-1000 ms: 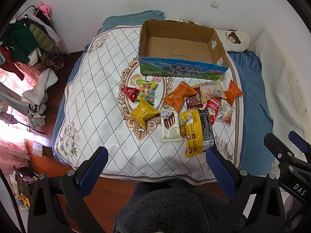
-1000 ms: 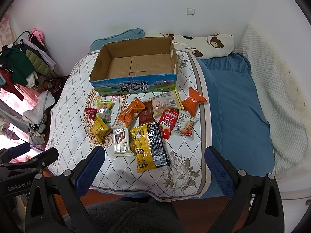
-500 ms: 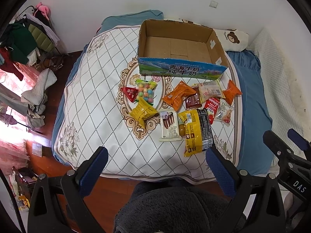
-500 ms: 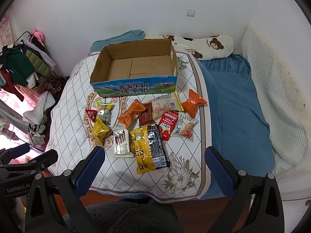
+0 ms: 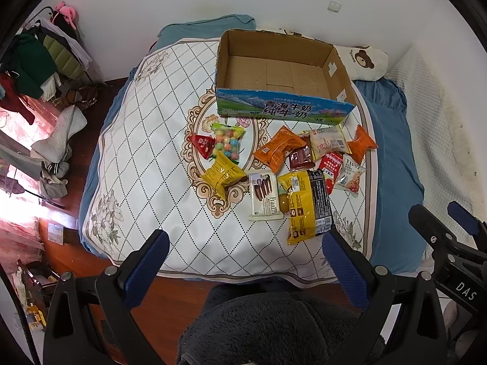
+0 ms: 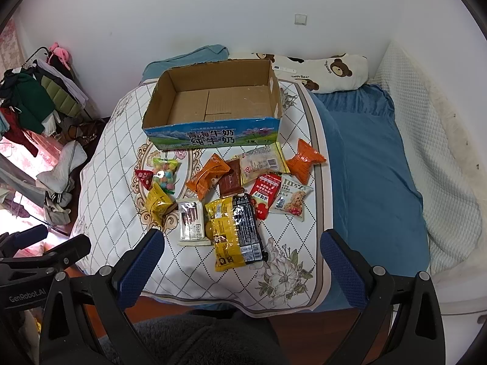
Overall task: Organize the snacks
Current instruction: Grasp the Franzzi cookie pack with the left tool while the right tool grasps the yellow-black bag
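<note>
An empty cardboard box [image 5: 283,73] [image 6: 213,100] with a blue printed front stands at the far side of a white quilted cover [image 5: 146,152] [image 6: 103,164]. Several snack packets lie in front of it: a large yellow-black bag [image 5: 307,203] [image 6: 236,231], a white Franzzi pack [image 5: 264,197] [image 6: 191,222], a yellow packet [image 5: 222,173] [image 6: 158,202], a candy bag [image 5: 228,144] [image 6: 164,173], orange packets [image 5: 278,149] [image 6: 304,161]. My left gripper [image 5: 243,258] and right gripper [image 6: 240,258] are open and empty, held above the near edge of the cover.
The cover lies on a bed with a blue sheet [image 6: 371,164] and a bear-print pillow [image 6: 322,67] by the wall. A clothes rack [image 5: 39,60] and clothing piles stand on the wooden floor at left. A dark fleece garment [image 5: 268,328] is just below the grippers.
Both grippers have drifted slightly forward toward the snacks; the scene sits a little lower and closer in both views. Nothing was picked up or moved.
</note>
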{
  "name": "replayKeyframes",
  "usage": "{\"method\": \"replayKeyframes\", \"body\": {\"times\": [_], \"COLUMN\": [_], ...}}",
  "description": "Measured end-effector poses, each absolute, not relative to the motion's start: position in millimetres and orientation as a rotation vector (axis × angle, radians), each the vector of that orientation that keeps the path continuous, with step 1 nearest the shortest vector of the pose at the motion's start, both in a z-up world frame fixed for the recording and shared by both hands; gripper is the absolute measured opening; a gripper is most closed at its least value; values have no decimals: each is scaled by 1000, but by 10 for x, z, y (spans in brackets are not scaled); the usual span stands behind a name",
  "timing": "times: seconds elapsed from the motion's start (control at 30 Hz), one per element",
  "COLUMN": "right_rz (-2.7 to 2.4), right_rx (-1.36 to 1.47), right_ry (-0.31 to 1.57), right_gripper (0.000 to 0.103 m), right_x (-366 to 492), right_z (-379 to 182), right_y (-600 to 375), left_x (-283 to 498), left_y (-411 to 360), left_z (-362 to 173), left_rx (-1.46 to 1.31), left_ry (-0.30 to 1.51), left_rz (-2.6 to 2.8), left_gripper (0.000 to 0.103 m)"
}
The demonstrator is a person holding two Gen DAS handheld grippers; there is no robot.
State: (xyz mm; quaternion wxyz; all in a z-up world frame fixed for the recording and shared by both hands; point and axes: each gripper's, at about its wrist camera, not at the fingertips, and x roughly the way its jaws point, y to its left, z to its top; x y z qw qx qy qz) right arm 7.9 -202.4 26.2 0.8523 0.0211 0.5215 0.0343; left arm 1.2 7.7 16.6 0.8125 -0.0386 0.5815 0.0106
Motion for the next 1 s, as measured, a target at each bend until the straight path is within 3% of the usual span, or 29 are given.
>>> {"method": "replayKeyframes", "body": {"times": [0.37, 0.53, 0.8, 1.0], "right_rz": [75, 61, 73, 101], "right_rx": [42, 32, 0, -11], "right_ry": [1106, 1120, 1227, 1307], "right_gripper": [103, 103, 103, 101], "right_x": [85, 171, 674, 849], "right_z": [238, 35, -1362, -2171], "right_y": [-2013, -2021, -1939, -1771], "left_x": [19, 179, 634, 1026], "left_y": [114, 208, 291, 218], "left_z": [158, -130, -1337, -2077], "left_rx": [-98, -103, -155, -347], "left_ry": [1245, 1247, 1451, 1586], "left_rz": [24, 78, 74, -4], "left_gripper": [103, 103, 102, 85]}}
